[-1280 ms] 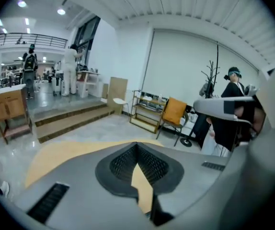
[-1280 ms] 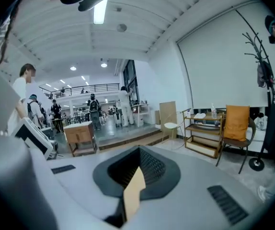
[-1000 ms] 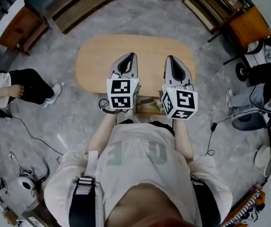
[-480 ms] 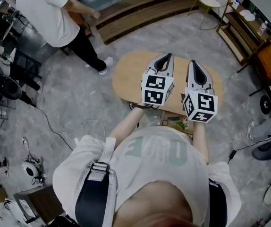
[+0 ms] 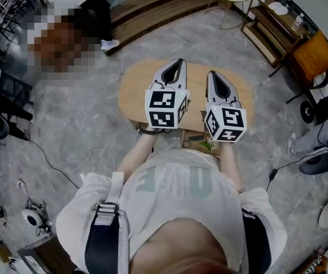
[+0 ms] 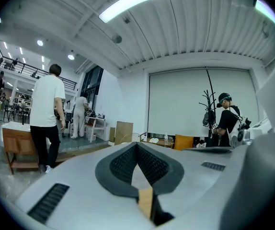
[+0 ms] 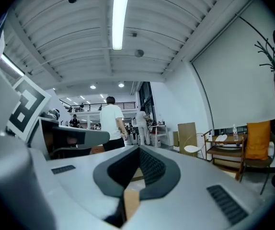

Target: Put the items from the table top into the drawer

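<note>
The table [image 5: 134, 93] top lay open around both tongs; the left tongs [image 5: 179, 63] and right tongs [image 5: 211, 74] hung close side by side above it. A person [image 5: 98, 7] stood beyond its far left end.

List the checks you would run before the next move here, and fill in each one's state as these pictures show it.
1. Left gripper empty, jaws together: ok.
2. Right gripper empty, jaws together: ok.
3. Table cleared of items: none show on its bare top, but the grippers cover part of it: cannot tell.
4. Drawer open and ready to take items: something shows at the table's near edge, mostly hidden behind the grippers: cannot tell.
5. Space around the table free of people: the standing person and the seated person are both well apart from it: ok.
</note>
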`<state>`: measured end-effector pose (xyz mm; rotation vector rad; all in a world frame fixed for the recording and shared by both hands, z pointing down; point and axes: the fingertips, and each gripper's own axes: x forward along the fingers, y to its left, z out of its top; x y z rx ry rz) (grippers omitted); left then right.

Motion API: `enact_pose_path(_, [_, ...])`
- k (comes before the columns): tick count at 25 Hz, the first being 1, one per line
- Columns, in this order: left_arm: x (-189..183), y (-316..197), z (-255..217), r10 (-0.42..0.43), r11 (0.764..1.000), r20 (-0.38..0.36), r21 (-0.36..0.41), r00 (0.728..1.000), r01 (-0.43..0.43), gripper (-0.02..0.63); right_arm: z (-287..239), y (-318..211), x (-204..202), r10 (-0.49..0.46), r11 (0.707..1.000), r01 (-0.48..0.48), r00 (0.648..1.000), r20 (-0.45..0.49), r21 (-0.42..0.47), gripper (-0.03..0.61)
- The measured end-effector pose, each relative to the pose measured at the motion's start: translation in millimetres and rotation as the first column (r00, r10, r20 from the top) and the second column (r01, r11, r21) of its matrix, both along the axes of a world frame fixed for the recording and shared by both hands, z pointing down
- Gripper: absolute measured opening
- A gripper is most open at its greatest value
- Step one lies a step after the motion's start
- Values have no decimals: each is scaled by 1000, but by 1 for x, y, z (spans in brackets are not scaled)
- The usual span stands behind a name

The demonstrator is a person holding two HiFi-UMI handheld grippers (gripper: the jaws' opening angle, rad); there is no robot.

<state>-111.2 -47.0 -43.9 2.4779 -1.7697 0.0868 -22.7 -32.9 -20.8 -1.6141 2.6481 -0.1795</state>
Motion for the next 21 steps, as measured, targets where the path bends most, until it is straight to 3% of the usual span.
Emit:
enact_pose_path(7, [-1, 1, 6, -1, 1000, -29, -14, 1000, 1, 8, 7, 2, -1, -12, 1000, 12, 1000, 8, -19, 2])
enact_pose_path(11, [-5, 5, -4, -6, 999, -40, 34, 999, 8, 8, 5, 2, -6, -24, 1000, 24, 1000, -6, -17, 2])
enact_pose_path(21, [-10, 7, -1, -12, 999, -16, 34, 1000, 12, 8, 10, 0, -3, -3, 1000, 2, 1000, -13, -20, 2])
